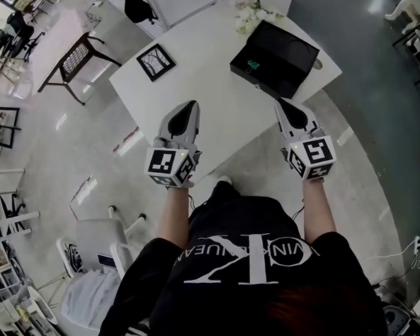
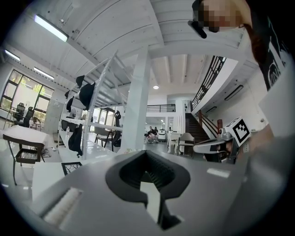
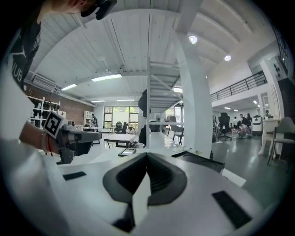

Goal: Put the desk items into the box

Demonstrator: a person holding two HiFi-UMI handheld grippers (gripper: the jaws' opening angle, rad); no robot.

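An open black box [image 1: 277, 58] stands at the far right of the white table [image 1: 207, 92], and a small green item [image 1: 253, 63] lies in it. A black picture frame [image 1: 155, 62] lies flat at the table's left side. White flowers [image 1: 249, 13] rest behind the box. My left gripper [image 1: 187, 113] hovers over the table's near edge, shut and empty. My right gripper [image 1: 281, 104] is shut and empty too, just in front of the box. The left gripper view shows the frame [image 2: 71, 167] beyond the left gripper [image 2: 147, 159]. The right gripper [image 3: 146, 159] faces the box [image 3: 198, 159] and the frame [image 3: 127, 151].
A black chair [image 1: 75, 59] stands on the floor left of the table. A black bag [image 1: 138, 3] sits on another white table behind. A white chair with clutter [image 1: 90, 277] is at lower left. The table's near corner lies between the two grippers.
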